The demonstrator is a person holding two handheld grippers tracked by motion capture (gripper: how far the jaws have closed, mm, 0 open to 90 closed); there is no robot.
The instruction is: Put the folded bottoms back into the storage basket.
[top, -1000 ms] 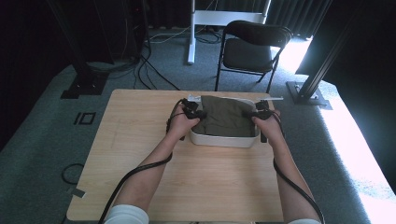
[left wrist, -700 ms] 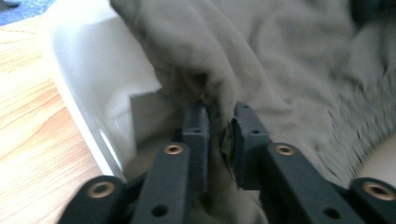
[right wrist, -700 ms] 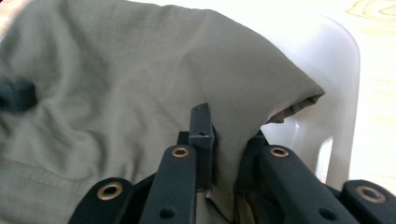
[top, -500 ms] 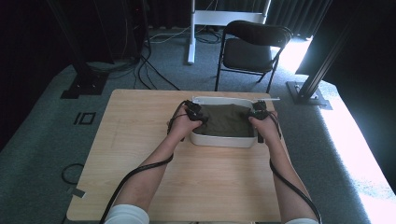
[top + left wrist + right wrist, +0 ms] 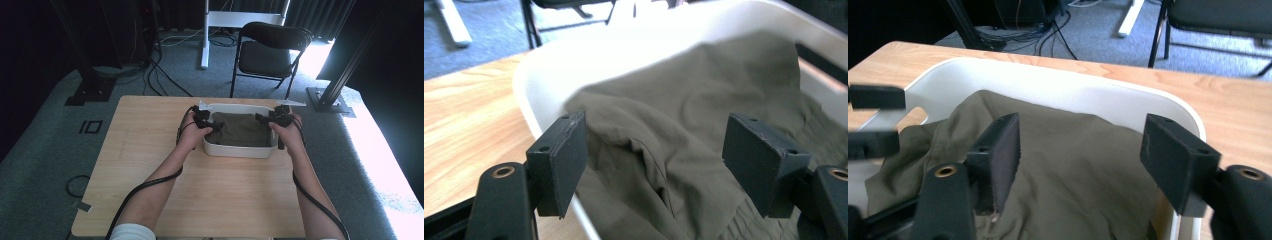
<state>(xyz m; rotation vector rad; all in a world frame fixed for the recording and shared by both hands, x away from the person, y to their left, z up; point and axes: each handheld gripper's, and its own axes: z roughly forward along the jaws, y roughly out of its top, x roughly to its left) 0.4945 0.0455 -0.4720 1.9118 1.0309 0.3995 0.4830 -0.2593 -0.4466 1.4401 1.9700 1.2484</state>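
A white tub (image 5: 239, 150) stands at the far middle of the wooden table (image 5: 145, 135). An olive-green cloth (image 5: 242, 129) lies crumpled inside it. My left gripper (image 5: 214, 125) hangs over the tub's left end and my right gripper (image 5: 264, 119) over its right end. In the left gripper view the left gripper (image 5: 656, 150) is open, with the cloth (image 5: 684, 120) slack below its pads. The right gripper (image 5: 1088, 155) is also open above the cloth (image 5: 1073, 165). Both pairs of jaws have just been opening, and neither presses on the cloth. Across the tub, the left gripper (image 5: 873, 120) faces the right one.
A black folding chair (image 5: 272, 55) and a white stand (image 5: 205, 30) are on the carpet beyond the table. Cables (image 5: 160, 70) trail at the back left, and a black post with a base plate (image 5: 332, 95) stands at the back right. The tub's rim (image 5: 1073, 92) is wide and rounded.
The cloth was held up between the two shut grippers; it has sunk into the tub. Both grippers have opened and let it go.
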